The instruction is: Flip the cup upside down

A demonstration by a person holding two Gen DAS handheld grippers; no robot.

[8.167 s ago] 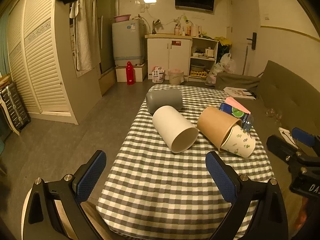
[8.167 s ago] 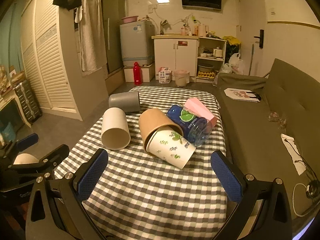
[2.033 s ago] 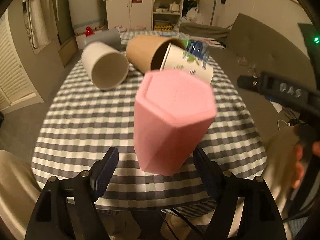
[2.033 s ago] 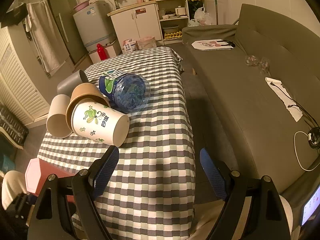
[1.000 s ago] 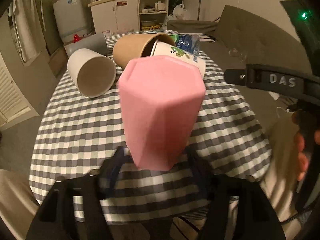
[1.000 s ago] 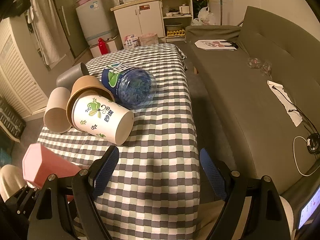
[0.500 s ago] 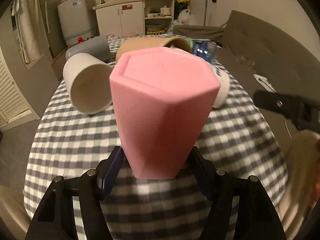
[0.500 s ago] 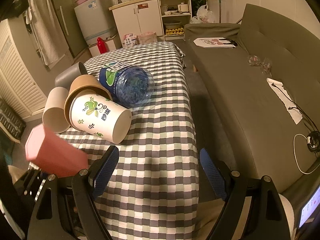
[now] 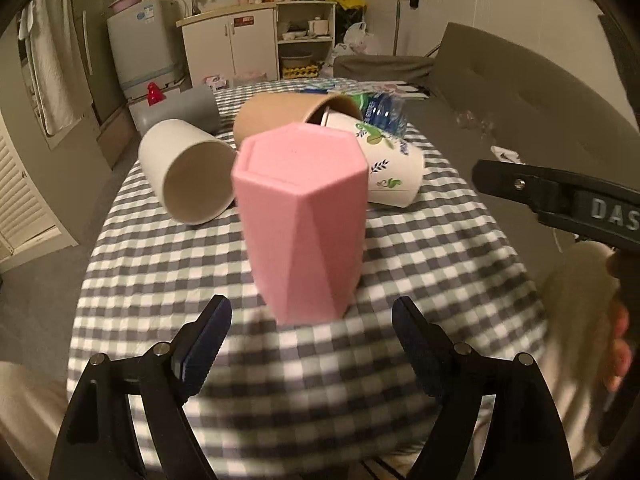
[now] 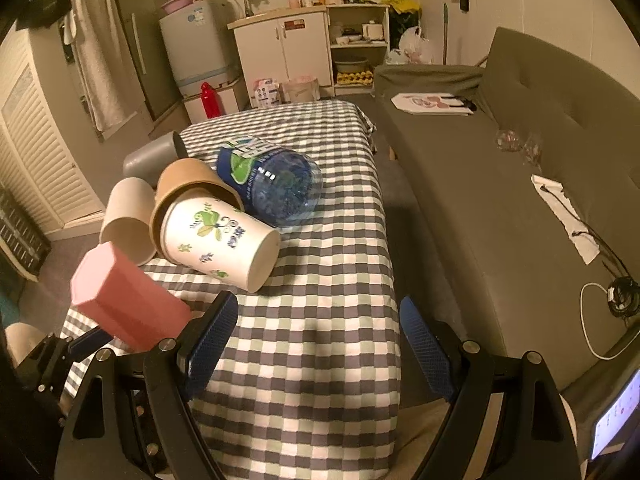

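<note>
A pink faceted cup (image 9: 304,224) stands upside down on the checked tablecloth (image 9: 420,256), base up, just ahead of my left gripper (image 9: 308,340). The left gripper is open, its blue pads apart on either side of the cup's lower end and clear of it. In the right wrist view the pink cup (image 10: 124,300) shows at the lower left, tilted by the lens. My right gripper (image 10: 316,344) is open and empty above the table's near right part.
Behind the pink cup lie a cream cup (image 9: 188,176), a grey cup (image 9: 188,112), a brown paper cup (image 9: 280,116) with a leaf-print cup (image 9: 388,168) inside, and a blue water bottle (image 10: 272,184). A grey sofa (image 10: 520,184) runs along the right.
The left gripper has let go of the pink cup and opened, pulling back a little. The cup now stands base up on the table. The right gripper has barely moved.
</note>
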